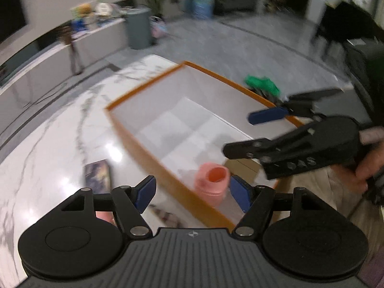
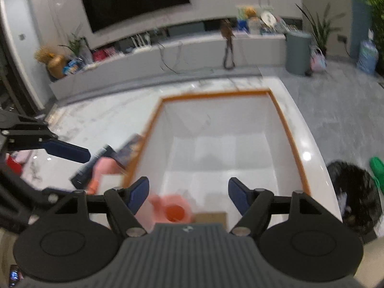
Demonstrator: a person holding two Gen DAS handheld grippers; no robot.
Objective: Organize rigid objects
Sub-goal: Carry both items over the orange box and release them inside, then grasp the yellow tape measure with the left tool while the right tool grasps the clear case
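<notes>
A pink cup (image 1: 212, 183) stands open end up in the near corner of a white box with an orange rim (image 1: 144, 93), seen blurred as the pink cup (image 2: 172, 208) in the right wrist view. My left gripper (image 1: 192, 194) hovers open above that corner, its pads not touching the cup. My right gripper (image 2: 188, 194) is open too, over the box (image 2: 216, 94); it shows as the right gripper (image 1: 252, 132) from the left wrist. A second pink object (image 2: 103, 168) lies on the table left of the box.
The box sits on a white marble table (image 1: 60, 144) beside a dark booklet (image 1: 97, 176). A brown card patch (image 2: 211, 217) lies in the box. Beyond the table's right edge are a black bin (image 2: 352, 192) and a green thing (image 2: 378, 168). A hand (image 1: 367, 165) holds the right gripper.
</notes>
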